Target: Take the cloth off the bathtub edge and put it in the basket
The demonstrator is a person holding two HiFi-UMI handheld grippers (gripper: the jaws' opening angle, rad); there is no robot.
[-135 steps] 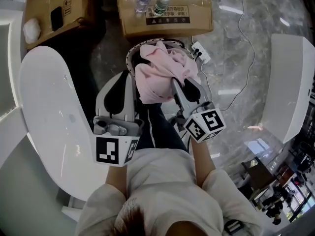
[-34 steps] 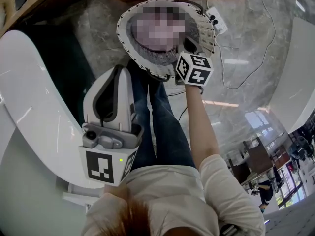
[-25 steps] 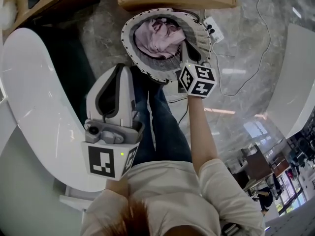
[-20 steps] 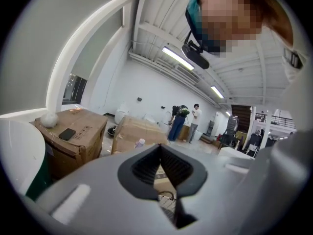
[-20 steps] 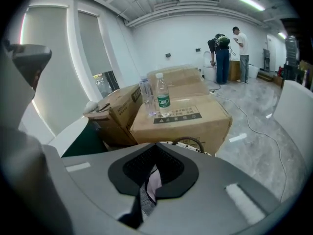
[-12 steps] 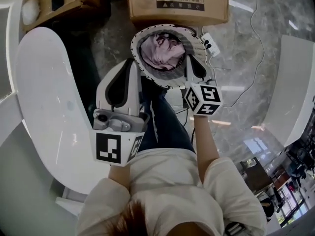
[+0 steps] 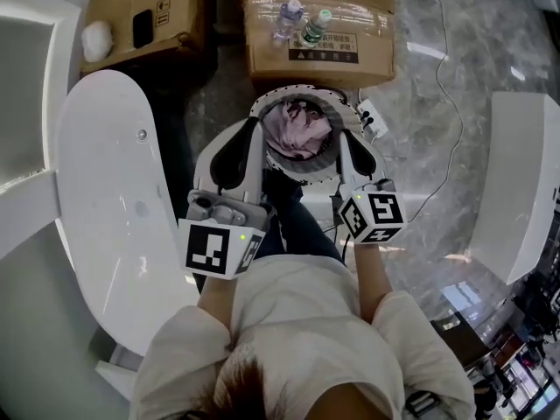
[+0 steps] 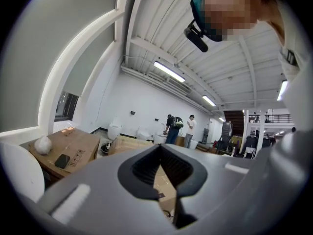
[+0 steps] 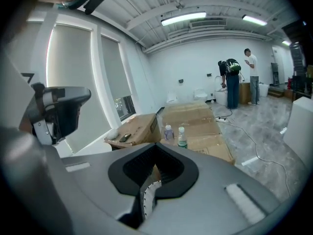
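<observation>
The pink cloth [image 7: 297, 128] lies bunched inside the round white perforated basket [image 7: 350, 166] on the floor, just ahead of the person's legs. Nothing lies on the white bathtub edge [image 7: 105, 208] at the left. My left gripper [image 7: 254, 122] is held above the basket's near left rim, shut and empty. My right gripper [image 7: 344, 134] hangs above the near right rim, also shut with nothing in it. In the left gripper view the left gripper [image 8: 160, 146] points level across the room. In the right gripper view the right gripper [image 9: 156, 145] tilts down, and a strip of basket rim [image 9: 148, 194] shows under its jaws.
Two cardboard boxes [image 7: 319, 33] [image 7: 144, 16] stand beyond the basket, one with two bottles [image 7: 302, 20] on top. A power strip [image 7: 372, 116] with a cable lies right of the basket. A white fixture [image 7: 525, 182] stands at the right. People stand far off [image 9: 239, 80].
Both grippers have come up and back from the basket, the right one out of its mouth. The cloth that the right gripper held earlier now lies in the basket.
</observation>
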